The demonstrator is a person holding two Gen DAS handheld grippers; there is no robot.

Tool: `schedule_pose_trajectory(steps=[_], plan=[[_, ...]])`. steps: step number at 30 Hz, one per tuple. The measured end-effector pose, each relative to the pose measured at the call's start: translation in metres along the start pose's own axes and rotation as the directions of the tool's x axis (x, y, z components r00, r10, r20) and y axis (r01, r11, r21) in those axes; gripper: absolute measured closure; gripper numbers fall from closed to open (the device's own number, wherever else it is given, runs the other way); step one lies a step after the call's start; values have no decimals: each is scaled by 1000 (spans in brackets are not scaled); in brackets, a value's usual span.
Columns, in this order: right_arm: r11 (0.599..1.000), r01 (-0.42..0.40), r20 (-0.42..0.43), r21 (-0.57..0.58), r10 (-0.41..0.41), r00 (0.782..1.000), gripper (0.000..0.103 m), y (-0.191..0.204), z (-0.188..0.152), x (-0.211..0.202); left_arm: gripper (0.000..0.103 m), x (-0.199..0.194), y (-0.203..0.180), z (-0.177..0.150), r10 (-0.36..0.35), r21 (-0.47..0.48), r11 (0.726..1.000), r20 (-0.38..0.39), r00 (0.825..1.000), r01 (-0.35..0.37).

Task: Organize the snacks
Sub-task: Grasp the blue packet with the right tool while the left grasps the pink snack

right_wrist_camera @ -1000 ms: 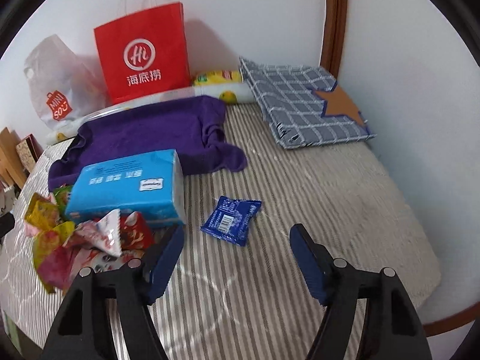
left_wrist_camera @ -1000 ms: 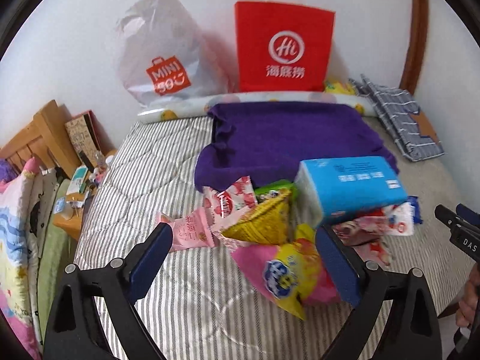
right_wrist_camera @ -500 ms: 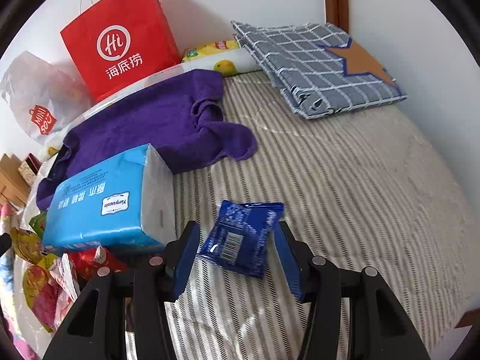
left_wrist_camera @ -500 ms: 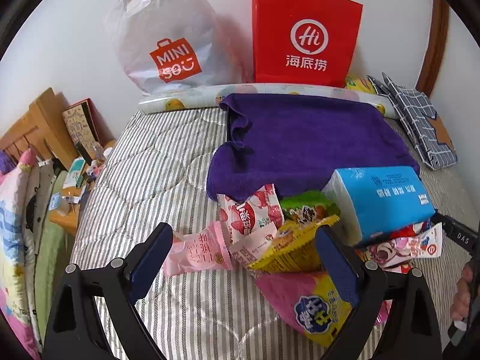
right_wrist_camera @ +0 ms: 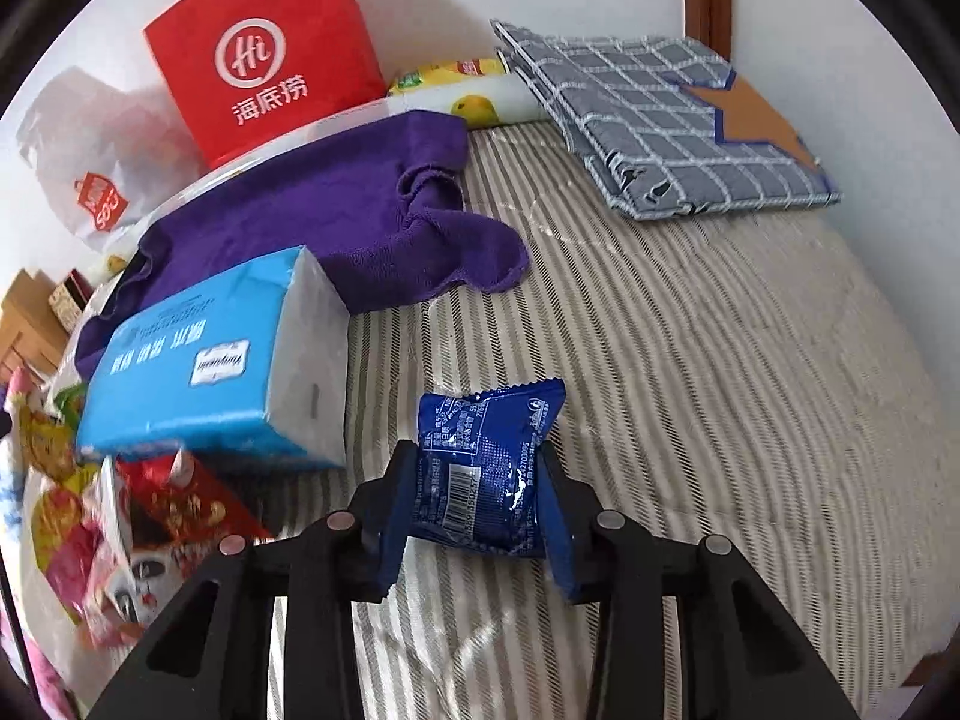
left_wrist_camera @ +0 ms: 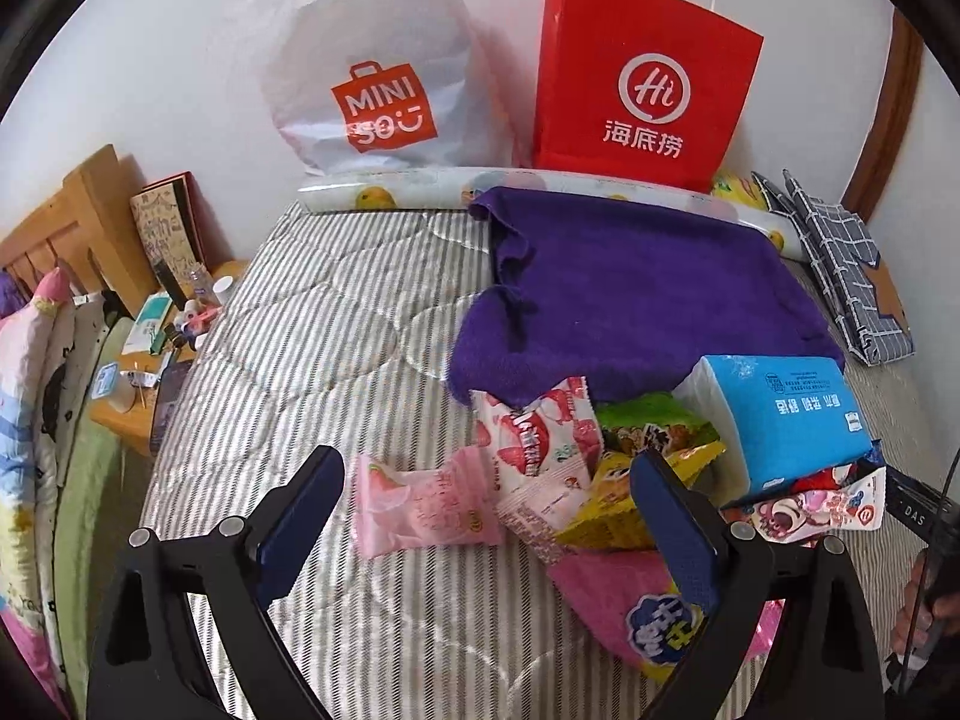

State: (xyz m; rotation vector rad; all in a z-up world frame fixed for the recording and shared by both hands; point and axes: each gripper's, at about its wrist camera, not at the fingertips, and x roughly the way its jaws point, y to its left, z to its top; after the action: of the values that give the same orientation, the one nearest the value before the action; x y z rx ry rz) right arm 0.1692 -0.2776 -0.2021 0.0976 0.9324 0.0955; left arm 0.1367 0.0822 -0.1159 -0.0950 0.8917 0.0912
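A pile of snack packets lies on the striped bed: a pale pink packet, a strawberry packet, a yellow packet, a green one and a pink-yellow one. My left gripper is open, its fingers on either side of the pink and strawberry packets. My right gripper is shut on a blue snack packet just above the bed. A blue tissue pack lies to its left on more packets.
A purple towel lies behind the pile. A red paper bag and a white Miniso bag stand at the wall. A folded grey checked cloth is at the back right. A cluttered bedside table stands left.
My right gripper moved forward and closed on the blue packet. My left gripper moved left and forward, from over the yellow packets to around the pink and strawberry packets.
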Motion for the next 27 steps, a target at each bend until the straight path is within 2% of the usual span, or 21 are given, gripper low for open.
schedule_pose_trajectory(steps=[7,16,20,23,27], plan=[[1000,16,6,-10,-16,1000,65,1,-9,5,8,-1,19,-9,-2,-13,1000,-18,1000,2],[999,35,17,-30,-35,999,63,4,-12,5,8,37,48,-18,41,-61,997,-98,994,-48],[999,37,15,-31,-36,999,63,4,-12,6,9,51,57,-22,0,-101,995,-121,993,-12],[998,40,13,-38,-40,999,62,5,-12,7,11,63,57,-24,-28,-96,995,-139,990,15],[998,44,7,-36,-44,999,63,5,-11,7,21,75,51,-25,-37,-90,996,-155,987,23]])
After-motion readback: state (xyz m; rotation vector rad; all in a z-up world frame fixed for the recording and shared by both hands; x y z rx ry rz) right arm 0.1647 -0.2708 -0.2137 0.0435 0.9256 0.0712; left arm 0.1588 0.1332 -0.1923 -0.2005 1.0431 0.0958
